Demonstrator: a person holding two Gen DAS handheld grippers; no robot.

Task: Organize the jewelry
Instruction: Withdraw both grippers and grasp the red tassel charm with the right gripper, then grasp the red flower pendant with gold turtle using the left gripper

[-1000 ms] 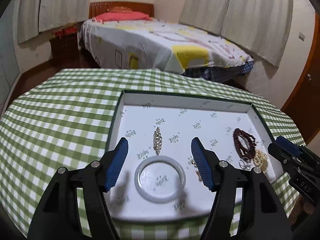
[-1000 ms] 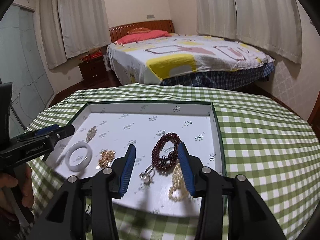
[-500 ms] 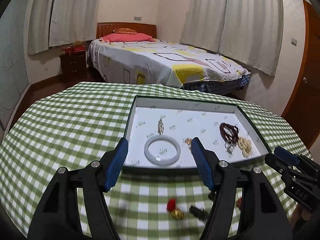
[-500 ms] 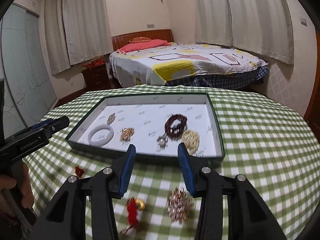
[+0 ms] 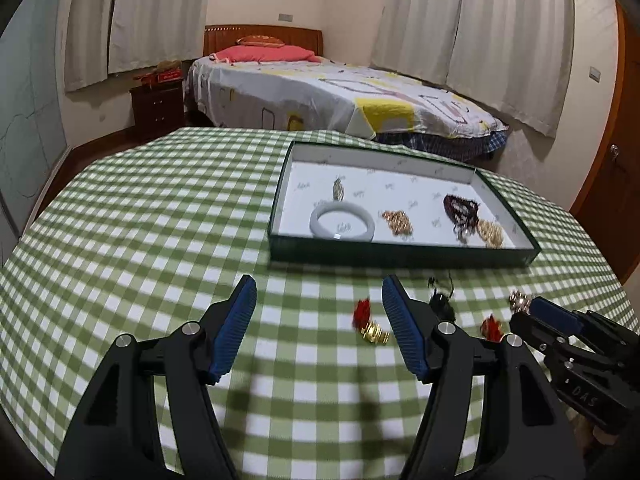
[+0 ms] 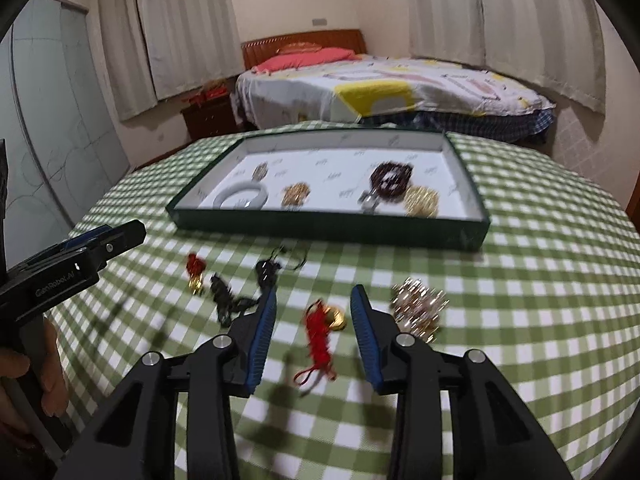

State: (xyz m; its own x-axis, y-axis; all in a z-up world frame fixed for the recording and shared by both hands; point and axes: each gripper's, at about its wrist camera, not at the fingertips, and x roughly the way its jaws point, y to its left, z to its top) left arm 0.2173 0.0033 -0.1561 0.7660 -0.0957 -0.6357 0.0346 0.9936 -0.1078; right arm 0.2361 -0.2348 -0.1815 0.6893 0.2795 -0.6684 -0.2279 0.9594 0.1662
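We've got both tools spread wide and holding nothing. Our right tool hangs over the green checked tabletop, straddling a red tasselled gold charm. Our left tool hovers beside another red-and-gold charm. The shallow dark green tray already holds a white bangle and beads.

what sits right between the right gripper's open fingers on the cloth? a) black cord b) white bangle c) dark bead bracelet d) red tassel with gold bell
d: in the right wrist view the red tassel with gold bell lies on the checked cloth between the open fingers of the right gripper; the white bangle and the dark bead bracelet are in the tray.
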